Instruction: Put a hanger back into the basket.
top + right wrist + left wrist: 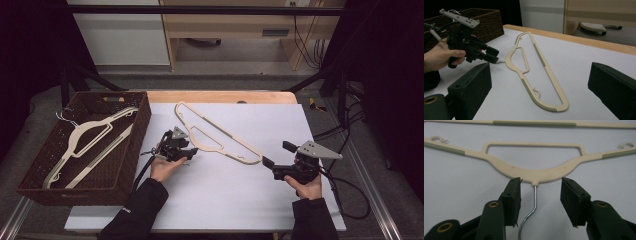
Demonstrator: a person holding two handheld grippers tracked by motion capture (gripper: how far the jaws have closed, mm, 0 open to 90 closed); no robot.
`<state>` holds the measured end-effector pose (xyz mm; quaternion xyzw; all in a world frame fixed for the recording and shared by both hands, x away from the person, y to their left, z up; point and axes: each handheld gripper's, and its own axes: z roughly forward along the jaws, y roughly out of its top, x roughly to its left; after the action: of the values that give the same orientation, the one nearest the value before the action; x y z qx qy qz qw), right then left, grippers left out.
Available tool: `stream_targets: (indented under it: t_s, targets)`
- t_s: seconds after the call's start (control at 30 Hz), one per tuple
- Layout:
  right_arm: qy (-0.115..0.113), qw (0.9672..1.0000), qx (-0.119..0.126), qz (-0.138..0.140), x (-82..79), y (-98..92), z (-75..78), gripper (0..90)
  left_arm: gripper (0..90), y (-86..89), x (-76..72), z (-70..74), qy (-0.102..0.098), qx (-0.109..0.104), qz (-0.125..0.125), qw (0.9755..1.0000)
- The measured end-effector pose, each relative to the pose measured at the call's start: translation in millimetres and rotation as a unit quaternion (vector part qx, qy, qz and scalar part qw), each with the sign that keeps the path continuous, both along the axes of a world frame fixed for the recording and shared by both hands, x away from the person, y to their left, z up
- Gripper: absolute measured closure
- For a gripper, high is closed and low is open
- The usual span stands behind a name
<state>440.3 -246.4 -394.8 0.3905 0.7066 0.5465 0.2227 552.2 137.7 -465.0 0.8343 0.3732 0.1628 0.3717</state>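
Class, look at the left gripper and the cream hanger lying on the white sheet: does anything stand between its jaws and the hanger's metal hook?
Nothing visible does. The left gripper has its jaws either side of the metal hook of the hanger, pads not yet touching the wire, only bare white sheet around it.

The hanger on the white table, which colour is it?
The hanger is cream, with grey-green ribbed strips; the left gripper view shows it best.
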Motion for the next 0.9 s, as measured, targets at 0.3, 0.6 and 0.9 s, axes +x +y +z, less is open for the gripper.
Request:
stream_targets:
  t_s: [0.3, 0.6, 0.9]
  targets:
    - [0.001, 1.0, 0.002, 0.0, -0.1, 0.5, 0.0, 5.2, 65.4, -4.2, 3.0, -9.0, 0.012, 0.012, 0.002, 0.9999]
    - [0.002, 1.0, 0.001, 0.002, 0.5, 0.8, -0.3, 5.3, 77.7, -2.8, 5.4, -10.4, 0.023, 0.016, 0.013, 0.9995]
    - [0.003, 1.0, 0.0, 0.004, 2.2, 3.9, -1.3, 5.3, 88.0, -7.2, 4.5, -9.3, 0.028, 0.026, 0.017, 0.9991]
